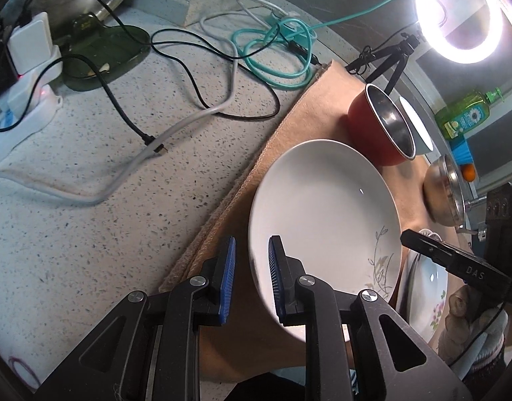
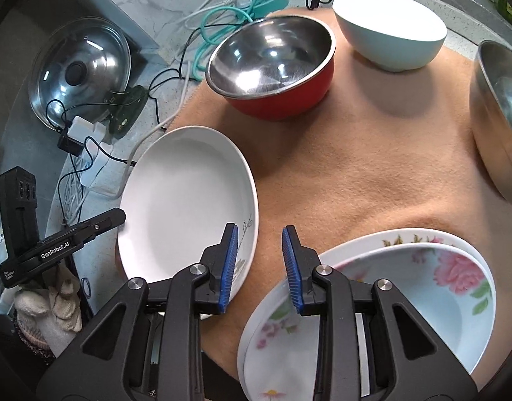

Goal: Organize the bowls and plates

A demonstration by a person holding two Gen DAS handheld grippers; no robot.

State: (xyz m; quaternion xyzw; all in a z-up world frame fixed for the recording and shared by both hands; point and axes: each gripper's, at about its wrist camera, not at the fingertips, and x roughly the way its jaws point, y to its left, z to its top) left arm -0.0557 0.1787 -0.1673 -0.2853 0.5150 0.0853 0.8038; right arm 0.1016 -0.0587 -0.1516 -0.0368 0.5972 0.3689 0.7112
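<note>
A white plate with a leaf print [image 1: 326, 217] [image 2: 185, 200] lies on the tan mat [image 2: 356, 173]. My left gripper [image 1: 252, 277] is open, its jaws straddling the plate's near rim; it shows at the plate's left edge in the right wrist view [image 2: 115, 224]. My right gripper [image 2: 260, 267] is open and empty above the mat, between that plate and two stacked floral plates [image 2: 406, 284] [image 1: 426, 287]. A red steel-lined bowl [image 2: 272, 67] [image 1: 379, 123], a white bowl [image 2: 392, 30] and a steel bowl [image 2: 499, 117] [image 1: 444, 193] stand further back.
Tangled cables [image 1: 189, 77] and a power strip [image 1: 28, 77] lie on the speckled counter [image 1: 89, 200] left of the mat. A pot lid [image 2: 78, 70] leans at the back. A ring light [image 1: 459, 13] and a green soap bottle [image 1: 463, 117] stand at the right.
</note>
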